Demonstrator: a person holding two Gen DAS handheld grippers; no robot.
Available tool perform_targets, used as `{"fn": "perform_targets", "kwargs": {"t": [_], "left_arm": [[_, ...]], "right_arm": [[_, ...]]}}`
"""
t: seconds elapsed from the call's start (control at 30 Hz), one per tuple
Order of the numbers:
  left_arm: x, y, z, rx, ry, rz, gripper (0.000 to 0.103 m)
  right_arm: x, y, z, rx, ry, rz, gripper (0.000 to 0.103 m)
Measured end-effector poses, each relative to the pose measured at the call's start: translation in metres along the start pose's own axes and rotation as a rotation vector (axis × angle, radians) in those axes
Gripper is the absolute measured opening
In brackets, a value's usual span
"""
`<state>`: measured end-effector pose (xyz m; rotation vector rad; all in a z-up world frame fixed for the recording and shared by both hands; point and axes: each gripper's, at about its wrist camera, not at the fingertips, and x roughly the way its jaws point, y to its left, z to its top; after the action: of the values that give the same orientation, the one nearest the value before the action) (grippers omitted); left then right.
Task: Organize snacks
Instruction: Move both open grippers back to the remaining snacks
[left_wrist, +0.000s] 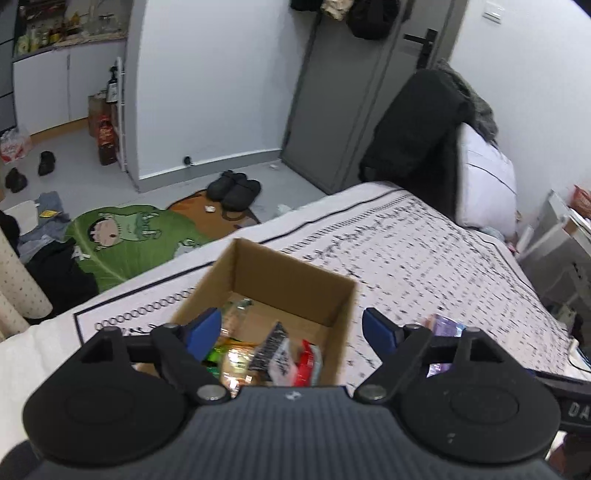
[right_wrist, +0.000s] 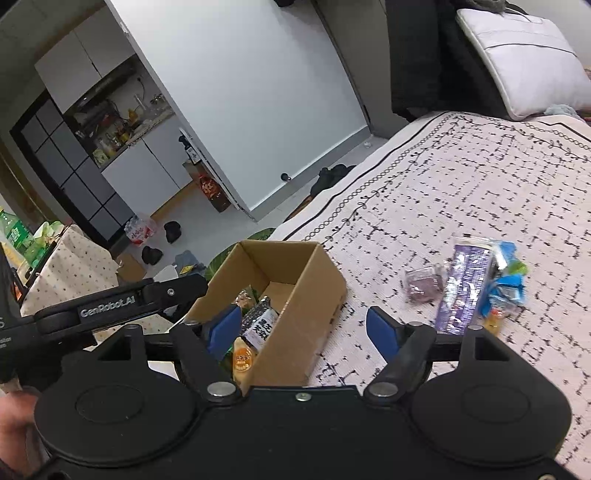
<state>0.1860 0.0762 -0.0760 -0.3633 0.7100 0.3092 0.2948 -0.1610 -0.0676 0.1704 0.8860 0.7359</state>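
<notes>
Both claws, the left gripper (left_wrist: 291, 332) and right gripper (right_wrist: 304, 328), hang spread and empty over a cardboard box (right_wrist: 314, 291) on the patterned bedspread (right_wrist: 461, 177). Several snack packets (left_wrist: 273, 350) already lie inside (labels mostly blurred). Roughly half seems done: a small pile of snacks (right_wrist: 476, 288) waits on the bedspread, right of the box.

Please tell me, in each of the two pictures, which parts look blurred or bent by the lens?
Left wrist view: the snack packets inside the brown cardboard box are smeared by motion blur, and the grey door bows from fisheye distortion. Right wrist view: sharper; the black-and-white printed packet in the box is legible, the purple foil wrapper glares slightly, and the white wall panel curves.
</notes>
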Motion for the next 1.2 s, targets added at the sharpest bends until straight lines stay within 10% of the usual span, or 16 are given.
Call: {"fn": "perform_targets", "kwargs": {"t": [0.6, 1.2], "left_arm": [[-0.020, -0.046, 0.007, -0.008, -0.005, -0.002, 0.103], [0.023, -0.112, -0.017, 0.028, 0.093, -0.064, 0.103]], "right_arm": [[-0.045, -0.060, 0.017, 0.091, -0.064, -0.038, 0.095], [-0.050, -0.127, 0.014, 0.332, -0.097, -0.193, 0.086]]}}
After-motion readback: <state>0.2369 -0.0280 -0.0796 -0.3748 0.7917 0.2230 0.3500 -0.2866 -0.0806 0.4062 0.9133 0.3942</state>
